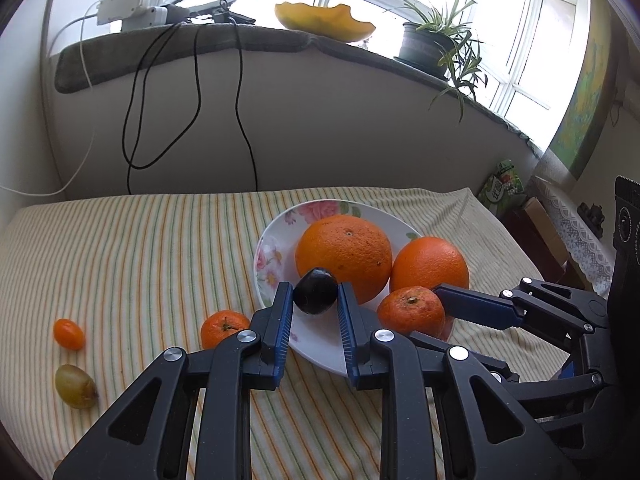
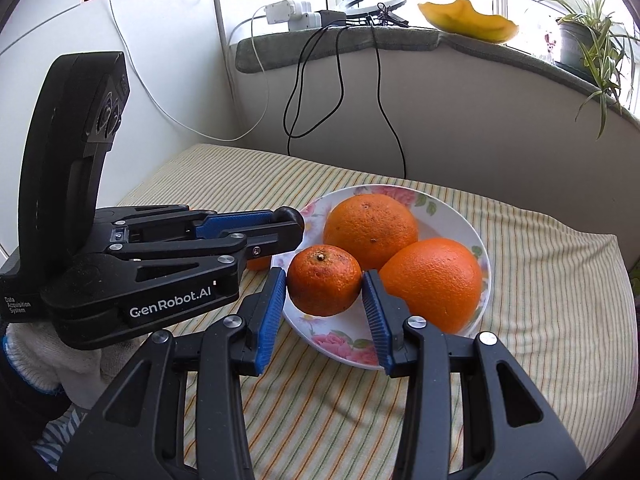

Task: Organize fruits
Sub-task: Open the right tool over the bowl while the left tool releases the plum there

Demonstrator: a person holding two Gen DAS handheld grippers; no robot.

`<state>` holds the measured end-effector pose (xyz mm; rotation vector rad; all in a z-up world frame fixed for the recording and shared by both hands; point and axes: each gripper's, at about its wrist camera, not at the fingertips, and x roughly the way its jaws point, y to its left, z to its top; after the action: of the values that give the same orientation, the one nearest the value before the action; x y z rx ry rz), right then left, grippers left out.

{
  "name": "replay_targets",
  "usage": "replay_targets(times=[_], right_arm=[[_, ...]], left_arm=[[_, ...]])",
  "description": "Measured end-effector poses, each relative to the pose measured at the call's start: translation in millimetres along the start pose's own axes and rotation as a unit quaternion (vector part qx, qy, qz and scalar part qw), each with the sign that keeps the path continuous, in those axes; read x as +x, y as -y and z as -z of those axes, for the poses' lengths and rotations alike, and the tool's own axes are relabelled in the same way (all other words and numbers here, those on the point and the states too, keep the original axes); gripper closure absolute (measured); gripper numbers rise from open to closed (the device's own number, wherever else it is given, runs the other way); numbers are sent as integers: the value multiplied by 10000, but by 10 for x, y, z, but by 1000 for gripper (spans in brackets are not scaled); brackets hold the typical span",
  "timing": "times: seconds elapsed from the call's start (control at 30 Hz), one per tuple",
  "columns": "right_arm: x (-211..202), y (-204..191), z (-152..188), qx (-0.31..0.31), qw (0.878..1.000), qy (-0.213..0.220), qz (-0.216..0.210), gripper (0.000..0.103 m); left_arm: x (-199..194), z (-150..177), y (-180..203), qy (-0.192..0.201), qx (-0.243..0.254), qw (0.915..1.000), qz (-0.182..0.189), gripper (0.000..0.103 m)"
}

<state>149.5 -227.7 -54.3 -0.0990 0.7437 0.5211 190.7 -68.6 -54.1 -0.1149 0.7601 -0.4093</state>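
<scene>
**Both grippers over the plate, three fruits left out on the cloth**

Starting far left on the striped tablecloth [image 1: 140,264]: a small orange cherry tomato [image 1: 69,333] and, just below it, a greenish grape [image 1: 75,385] lie loose, well apart from the plate. Next along, a small mandarin [image 1: 222,327] sits just beside the rim, not yet in. That makes three pieces to collect, as far as these views show.

Now the action: the left gripper [image 1: 316,304] has its jaws clenched on a dark plum [image 1: 315,290], held just over the near-left edge of the floral plate [image 1: 267,256]. It looks ready to be set down.

In the plate itself, a big orange [image 1: 344,258] rests at the back and a second orange [image 1: 429,265] to its right. In front, the right gripper [image 2: 325,293] has its jaws on either side of a mandarin [image 2: 324,280], pads against its skin, low over the plate's front. Whether that fruit is resting on the plate or not quite there, I can't tell.

So, by my reckoning: two fruits home, two arriving, three waiting.
</scene>
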Motion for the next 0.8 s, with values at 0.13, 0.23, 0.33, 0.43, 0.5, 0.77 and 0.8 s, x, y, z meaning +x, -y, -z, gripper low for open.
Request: replay_targets(times=[0.13, 0.23, 0.33, 0.43, 0.5, 0.77, 0.8], right_arm=[[-31, 28, -1, 42, 10000, 64, 53, 52], [-59, 45, -6, 59, 9999, 103, 69, 49], [-86, 54, -10, 66, 9998, 141, 112, 49], [-128, 76, -7, 103, 9997, 190, 146, 44], [-156, 97, -10, 124, 9996, 223, 150, 38], [-258, 70, -4, 143, 9991, 346, 180, 29], [-267, 60, -4, 134, 9991, 356, 187, 28]], left_arm=[[-9, -4, -13, 9, -6, 10000, -18, 81], [-18, -6, -8, 15, 18, 10000, -26, 79], [-35, -13, -7, 36, 25, 10000, -9, 72], [-55, -16, -4, 57, 22, 10000, -28, 69], [-66, -17, 5, 64, 27, 10000, -31, 69], [-153, -17, 20, 130, 51, 9999, -71, 69], [-168, -18, 15, 138, 55, 9999, -84, 69]])
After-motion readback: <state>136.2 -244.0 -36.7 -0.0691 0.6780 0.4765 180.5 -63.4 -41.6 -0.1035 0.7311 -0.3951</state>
